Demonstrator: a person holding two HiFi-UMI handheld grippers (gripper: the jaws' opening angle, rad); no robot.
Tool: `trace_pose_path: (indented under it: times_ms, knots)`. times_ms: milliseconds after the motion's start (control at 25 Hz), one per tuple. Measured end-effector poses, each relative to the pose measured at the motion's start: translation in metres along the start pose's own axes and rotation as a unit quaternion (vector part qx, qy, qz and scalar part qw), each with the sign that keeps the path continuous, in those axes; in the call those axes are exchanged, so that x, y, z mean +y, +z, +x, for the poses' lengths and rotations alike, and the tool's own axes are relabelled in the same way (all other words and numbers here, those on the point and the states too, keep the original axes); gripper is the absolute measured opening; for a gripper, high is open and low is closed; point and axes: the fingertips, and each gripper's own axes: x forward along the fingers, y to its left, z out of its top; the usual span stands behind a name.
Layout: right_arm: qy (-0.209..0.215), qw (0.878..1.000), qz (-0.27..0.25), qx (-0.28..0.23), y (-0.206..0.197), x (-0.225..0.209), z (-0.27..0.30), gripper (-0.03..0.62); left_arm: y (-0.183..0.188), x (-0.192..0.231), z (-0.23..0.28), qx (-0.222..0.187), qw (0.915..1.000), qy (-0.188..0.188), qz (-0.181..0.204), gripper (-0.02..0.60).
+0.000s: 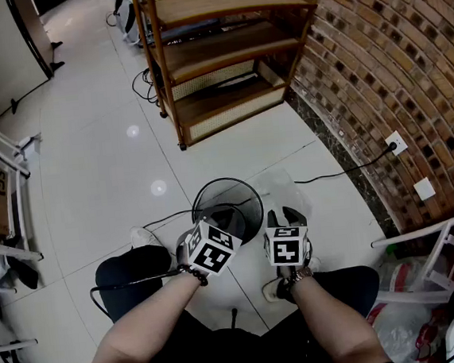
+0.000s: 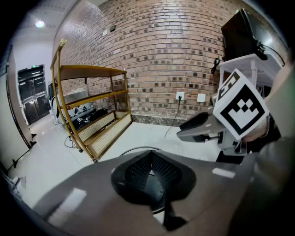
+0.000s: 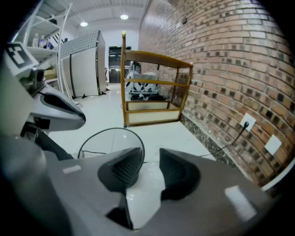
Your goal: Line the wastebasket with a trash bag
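The wastebasket point(image 1: 224, 180) stands on the white floor point(image 1: 96, 149) right in front of you, a black mesh bin with its mouth open and no liner over its rim. Just to its right a pale, see-through sheet point(image 1: 285, 189) lies on the tiles; it looks like the trash bag, though it is too faint to be sure.

Your left gripper point(image 1: 202, 224) sits at the near left edge of the bin. In the left gripper view its jaws are drawn together at the tips, and you cannot make out anything between them. Past them the bin's rim point(image 2: 138, 148) shows.

Your right gripper point(image 1: 283, 216) hovers just right of the bin, over the pale sheet. In the right gripper view its jaws stand apart, with only pale floor or sheet showing in the gap.

A black cable point(image 1: 346, 172) runs across the floor to a wall socket point(image 1: 396, 143) on the brick wall point(image 1: 390, 49) at your right. A wooden shelf point(image 1: 222, 49) stands beyond the bin, against that wall.
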Motion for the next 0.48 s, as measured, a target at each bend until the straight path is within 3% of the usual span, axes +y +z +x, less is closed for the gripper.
trace_pose_path:
  times_ms: [480]
  knots:
    - [-0.029,0.992,-0.046,0.111,-0.055,-0.029,0.07,0.177,0.008,0.001,0.057,0.02,0.9995,-0.02,0.017,0.002]
